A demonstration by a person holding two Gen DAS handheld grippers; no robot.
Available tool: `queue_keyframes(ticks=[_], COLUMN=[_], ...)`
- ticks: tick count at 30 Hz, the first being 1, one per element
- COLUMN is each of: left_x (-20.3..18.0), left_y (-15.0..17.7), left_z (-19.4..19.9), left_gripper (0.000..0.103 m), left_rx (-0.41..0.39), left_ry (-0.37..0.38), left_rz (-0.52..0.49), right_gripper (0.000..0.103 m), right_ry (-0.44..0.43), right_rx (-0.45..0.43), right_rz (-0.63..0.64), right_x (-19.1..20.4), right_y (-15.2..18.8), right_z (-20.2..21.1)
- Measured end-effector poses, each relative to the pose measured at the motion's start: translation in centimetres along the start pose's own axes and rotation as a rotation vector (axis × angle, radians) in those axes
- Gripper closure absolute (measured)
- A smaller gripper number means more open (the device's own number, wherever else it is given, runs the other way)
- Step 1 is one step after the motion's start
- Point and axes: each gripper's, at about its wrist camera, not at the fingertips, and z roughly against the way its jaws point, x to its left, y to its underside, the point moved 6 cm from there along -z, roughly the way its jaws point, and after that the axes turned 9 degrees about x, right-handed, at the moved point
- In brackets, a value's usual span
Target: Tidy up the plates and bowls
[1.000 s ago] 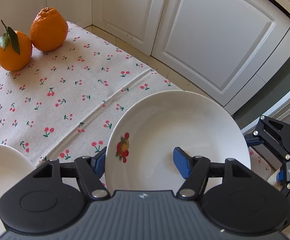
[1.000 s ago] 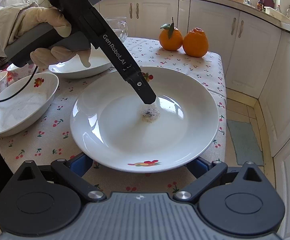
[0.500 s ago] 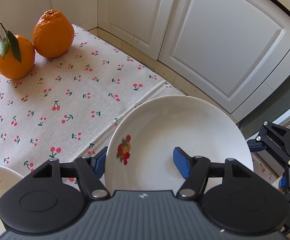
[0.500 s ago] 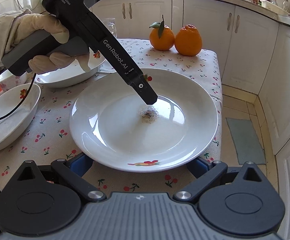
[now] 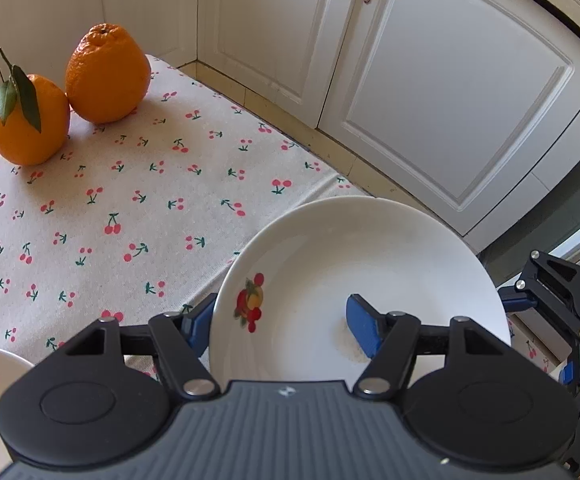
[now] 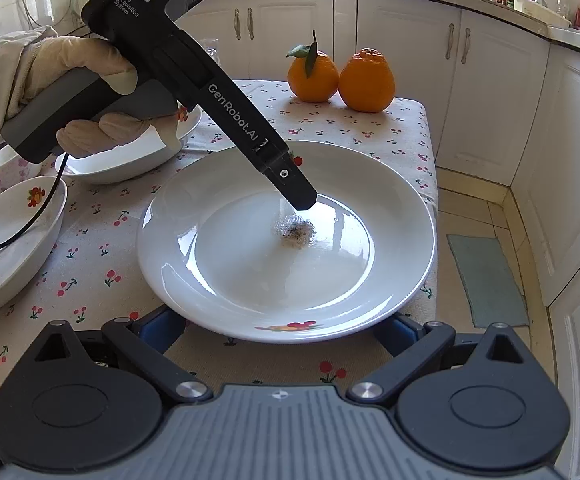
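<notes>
A large white plate (image 6: 250, 280) with a fruit print and a small dirty spot in its middle is lifted above the cherry-print tablecloth. My left gripper (image 5: 282, 324) is shut on its rim, one blue finger inside the plate (image 5: 370, 264), one under it. In the right wrist view the left gripper's tip (image 6: 294, 188) reaches down to the plate's middle. My right gripper (image 6: 282, 328) is open, its blue fingers spread wide below the plate's near rim, not gripping it.
Two oranges (image 6: 342, 76) sit at the table's far corner. A white bowl (image 6: 6, 240) lies at the left and another (image 6: 130, 160) behind it under the gloved hand. White cabinets (image 5: 430, 100) and tiled floor lie beyond the table's right edge.
The plate has risen and moved slightly toward the oranges with my left gripper. My right gripper stays open under its near rim.
</notes>
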Motion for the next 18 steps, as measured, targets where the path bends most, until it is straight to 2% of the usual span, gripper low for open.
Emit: queue_keyframes(ticks=[3, 10, 18], left_x=[-0.1, -0.8, -2.4], left_y=[-0.1, 0.2, 2.0], left_z=[0.0, 1.9, 6.0], left_gripper=[0.036, 0.023, 0.022], left_rx=[-0.002, -0.048, -0.123], left_ry=[-0.007, -0.034, -0.072], left_rz=[-0.007, -0.012, -0.021], right_gripper=[0.002, 0.0, 0.0], right_ry=[0.005, 0.021, 0.091], right_rx=[-0.002, -0.014, -0.027], right_rz=[-0.006, -0.04, -0.083], right_x=[0.1, 0.7, 2.5], right_y=[0.1, 0.3, 0.8], right_z=[0.2, 1.5, 3.5])
